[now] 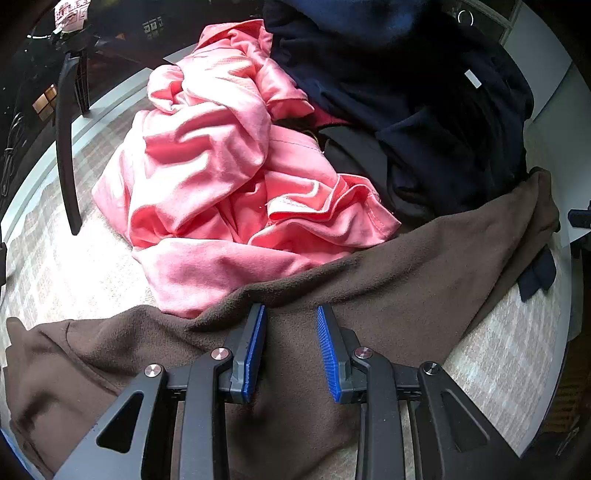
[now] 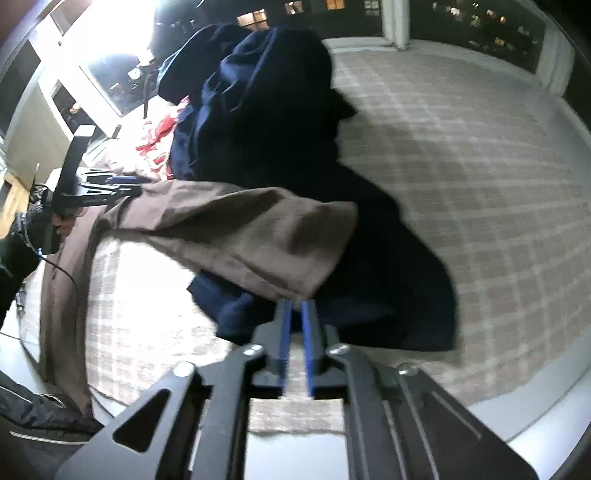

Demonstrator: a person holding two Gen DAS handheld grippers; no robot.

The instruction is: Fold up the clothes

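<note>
We hold the brown fleece garment stretched over the checked tablecloth, just in front of the pink garment and the navy pile. Our left gripper pinches a bunched fold of the fleece. Our right gripper, jaws narrowly parted, seems to nip its far corner, though blur hides the contact.

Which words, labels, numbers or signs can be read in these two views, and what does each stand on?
None can be read.
Pink and white sign in the background, top left of the left view: it bears print, but too small and blurred to read.
White tag on the navy garment: shows no legible text.
Right view: no text visible.
</note>
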